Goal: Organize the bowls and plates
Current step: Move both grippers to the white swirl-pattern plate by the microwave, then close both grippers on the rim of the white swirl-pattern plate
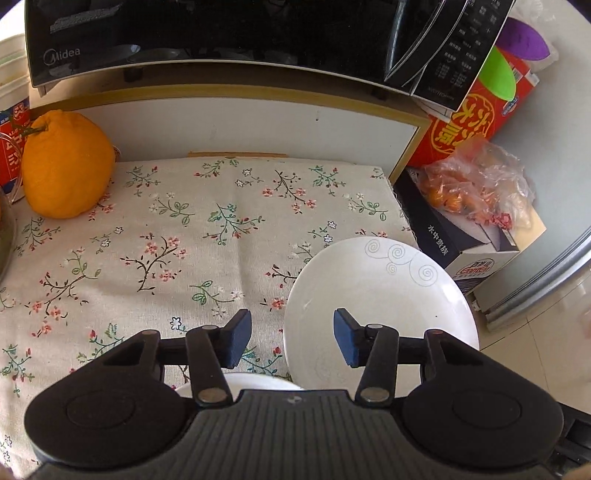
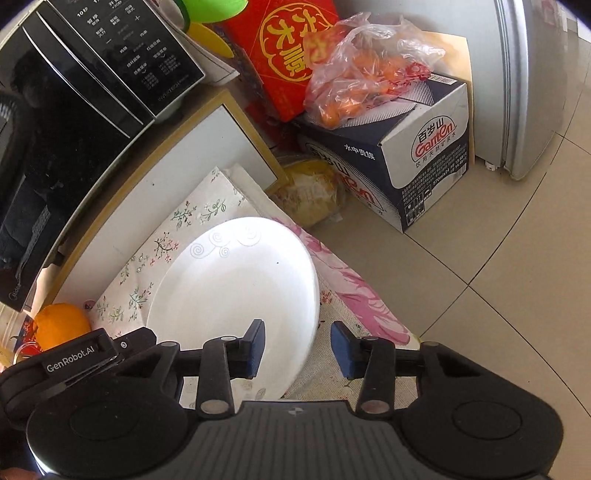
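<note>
I see the black microwave [image 1: 221,33] standing behind the floral-clothed tabletop [image 1: 166,229]. The white plate [image 1: 373,295] lies flat at the cloth's corner farthest from the microwave, its rim reaching over the cloth's edge. A second white dish [image 1: 236,382] peeks out just beside the plate, mostly hidden. My left tool [image 1: 291,338] hangs spread over the plate's left rim, pinching nothing. My right tool [image 2: 297,349] straddles the right rim, spread too. I judge this the approach; next I must lower one tool and close on the rim.

White swirl-patterned plate [image 1: 376,295] — flat on floral cloth [image 1: 184,236]
</note>
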Demonstrator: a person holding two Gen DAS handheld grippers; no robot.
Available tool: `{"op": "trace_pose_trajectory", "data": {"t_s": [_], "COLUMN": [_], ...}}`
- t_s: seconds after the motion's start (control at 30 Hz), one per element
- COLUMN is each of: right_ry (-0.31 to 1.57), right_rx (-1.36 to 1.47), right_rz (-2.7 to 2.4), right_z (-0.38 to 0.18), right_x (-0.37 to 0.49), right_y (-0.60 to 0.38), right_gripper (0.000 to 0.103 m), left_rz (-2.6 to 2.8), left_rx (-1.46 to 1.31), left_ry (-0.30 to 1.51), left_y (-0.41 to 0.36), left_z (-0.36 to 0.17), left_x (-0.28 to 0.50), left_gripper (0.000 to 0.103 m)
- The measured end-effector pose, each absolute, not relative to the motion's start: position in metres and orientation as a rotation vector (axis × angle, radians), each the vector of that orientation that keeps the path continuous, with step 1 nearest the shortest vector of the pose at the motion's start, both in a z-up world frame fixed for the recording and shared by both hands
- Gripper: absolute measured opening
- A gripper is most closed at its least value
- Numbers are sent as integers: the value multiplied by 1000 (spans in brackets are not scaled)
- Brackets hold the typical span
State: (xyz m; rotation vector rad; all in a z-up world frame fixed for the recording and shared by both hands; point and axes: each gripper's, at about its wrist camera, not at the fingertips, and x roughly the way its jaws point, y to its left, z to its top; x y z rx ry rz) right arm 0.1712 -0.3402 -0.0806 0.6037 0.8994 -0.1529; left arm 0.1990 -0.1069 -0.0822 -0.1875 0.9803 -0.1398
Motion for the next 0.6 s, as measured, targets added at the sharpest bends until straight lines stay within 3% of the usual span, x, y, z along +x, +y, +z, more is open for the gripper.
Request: {"op": "trace_pose_trajectory", "data": {"t_s": [0.37,0.6], "right_ry": [927,929], "right_rx": [641,639], "right_rz": [-160,-165], "right_z": [-93,-95], "right_x": [179,181], "right_y": [-343,-343], "right_gripper": [19,14], "left_rz": [-160,-155], "left_rx": [-107,-93], "left_ry": [1012,1028], "left_y": [-124,-125], "left_z": [-95,-103], "left_x": [209,212], "left_gripper": [29,23]}}
